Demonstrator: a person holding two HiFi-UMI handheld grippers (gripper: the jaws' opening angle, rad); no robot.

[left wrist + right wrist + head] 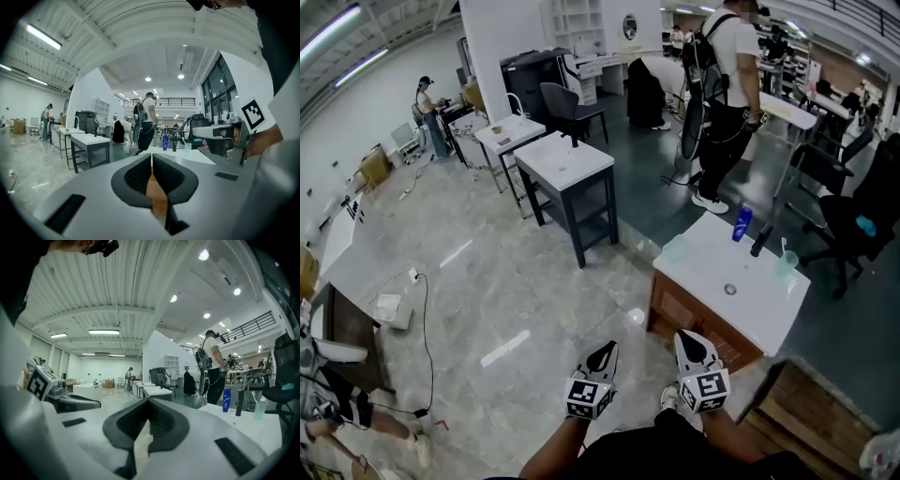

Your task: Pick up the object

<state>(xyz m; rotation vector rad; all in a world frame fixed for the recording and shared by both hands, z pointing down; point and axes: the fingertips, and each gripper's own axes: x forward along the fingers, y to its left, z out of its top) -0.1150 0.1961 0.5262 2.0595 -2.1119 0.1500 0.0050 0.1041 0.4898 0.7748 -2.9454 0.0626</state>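
A blue bottle [742, 223] stands on the white sink-top cabinet [712, 258] ahead and to the right, beside a black faucet [760, 240] and a pale green cup [787, 263]. My left gripper [602, 352] and right gripper [692, 339] hang side by side close to my body, well short of the cabinet. Both are shut with nothing between the jaws. The left gripper view shows its closed jaws [151, 157] pointing toward the bottle [165, 142] far off. In the right gripper view, the shut jaws [147, 401] aim left of the bottle [227, 400].
A person with a backpack [727, 89] stands just beyond the cabinet. A dark-legged white table [565, 161] sits ahead to the left, black office chairs [862, 220] to the right. A wooden crate [811, 412] lies near my right foot. Cables [422, 309] run over the tiled floor.
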